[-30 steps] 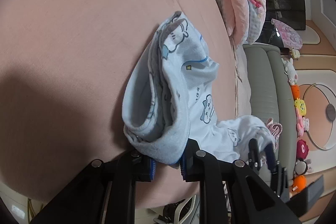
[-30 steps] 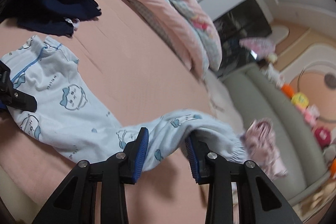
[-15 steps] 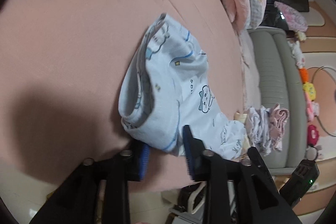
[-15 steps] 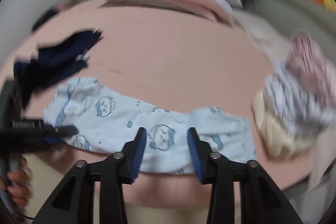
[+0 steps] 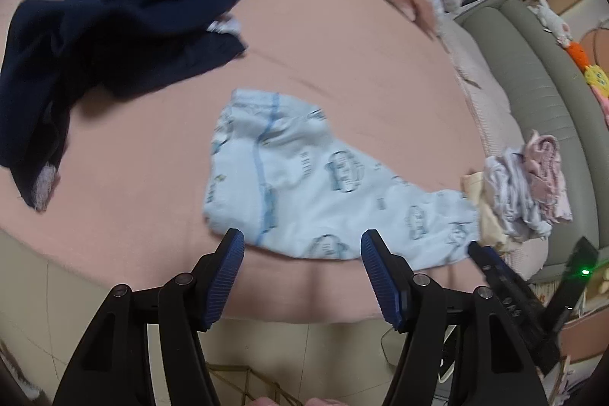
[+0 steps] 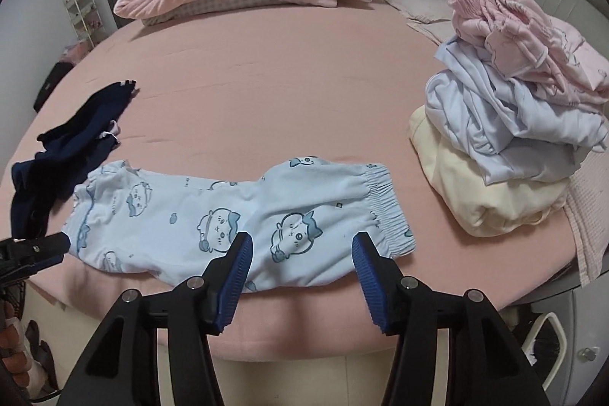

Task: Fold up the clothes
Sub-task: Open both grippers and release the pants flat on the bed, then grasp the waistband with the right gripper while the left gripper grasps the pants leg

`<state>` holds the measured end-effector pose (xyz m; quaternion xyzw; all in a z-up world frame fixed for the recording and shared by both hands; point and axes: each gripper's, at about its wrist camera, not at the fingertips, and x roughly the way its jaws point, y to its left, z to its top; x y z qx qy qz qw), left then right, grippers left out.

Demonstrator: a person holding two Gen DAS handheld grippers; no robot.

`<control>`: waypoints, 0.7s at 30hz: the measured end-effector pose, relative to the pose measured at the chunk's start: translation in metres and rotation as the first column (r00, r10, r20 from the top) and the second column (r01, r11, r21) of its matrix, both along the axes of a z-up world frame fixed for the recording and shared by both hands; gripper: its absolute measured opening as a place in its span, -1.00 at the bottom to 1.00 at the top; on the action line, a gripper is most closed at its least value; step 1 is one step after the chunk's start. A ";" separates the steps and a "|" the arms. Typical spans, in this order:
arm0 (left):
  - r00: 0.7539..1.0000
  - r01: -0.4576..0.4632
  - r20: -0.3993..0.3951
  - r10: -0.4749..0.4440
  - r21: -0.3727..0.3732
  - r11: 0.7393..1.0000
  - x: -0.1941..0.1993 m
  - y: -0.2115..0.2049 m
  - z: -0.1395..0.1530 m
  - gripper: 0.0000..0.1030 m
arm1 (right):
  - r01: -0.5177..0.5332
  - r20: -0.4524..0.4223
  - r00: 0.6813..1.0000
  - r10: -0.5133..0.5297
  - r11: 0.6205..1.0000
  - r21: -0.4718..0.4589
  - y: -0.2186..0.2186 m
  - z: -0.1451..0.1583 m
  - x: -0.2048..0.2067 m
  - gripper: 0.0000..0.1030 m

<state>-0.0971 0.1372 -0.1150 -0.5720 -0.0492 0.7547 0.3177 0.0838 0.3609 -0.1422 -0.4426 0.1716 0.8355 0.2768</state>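
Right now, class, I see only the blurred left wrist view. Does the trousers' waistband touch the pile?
Observer: No. The waistband of the trousers stops short of the pile, with bare sheet between them.
Operator: How is the pile stacked?
Observer: A cream piece is at the bottom, a lilac one in the middle and a pink one on top.
Operator: Does the right claw grip the trousers?
Observer: No. The right claw has its jaws opening, and its pads do not press the cloth.
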 end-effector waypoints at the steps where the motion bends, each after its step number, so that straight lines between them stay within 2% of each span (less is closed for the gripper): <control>1: 1.000 0.007 -0.025 -0.007 -0.007 1.000 0.003 0.002 0.003 0.20 | -0.001 -0.003 1.000 0.001 1.000 -0.008 0.000 0.001 0.002 0.05; 4: 0.990 0.036 -0.134 -0.044 -0.057 0.998 0.013 0.019 0.013 0.20 | 0.002 -0.021 1.000 -0.003 0.999 -0.042 0.004 0.001 0.007 0.06; 6: 0.965 0.064 -0.244 -0.092 -0.121 0.991 0.025 0.035 0.017 0.20 | 0.011 -0.049 0.999 -0.016 0.995 -0.102 0.011 -0.001 0.012 0.06; 8: 0.924 0.100 -0.345 -0.167 -0.204 0.974 0.039 0.053 0.018 0.20 | 0.027 -0.084 0.996 -0.043 0.983 -0.183 0.022 -0.006 0.018 0.06; 10: 0.867 0.137 -0.427 -0.256 -0.288 0.948 0.053 0.074 0.014 0.20 | 0.040 -0.115 0.991 -0.072 0.965 -0.260 0.030 -0.011 0.024 0.06; 13: 0.810 0.201 -0.462 -0.360 -0.359 0.912 0.072 0.094 0.002 0.20 | 0.071 -0.158 0.977 -0.142 0.919 -0.387 0.044 -0.022 0.036 0.20; 14: 0.800 0.220 -0.460 -0.384 -0.370 0.902 0.076 0.102 0.000 0.20 | 0.083 -0.168 0.972 -0.167 0.905 -0.418 0.047 -0.025 0.039 0.26; 16: 0.780 0.255 -0.459 -0.426 -0.389 0.885 0.085 0.111 -0.005 0.20 | 0.099 -0.181 0.962 -0.203 0.881 -0.462 0.053 -0.031 0.046 0.26; 21: 0.704 0.305 -0.483 -0.520 -0.456 0.836 0.105 0.124 -0.012 0.20 | 0.131 -0.186 0.942 -0.280 0.816 -0.563 0.065 -0.049 0.056 0.27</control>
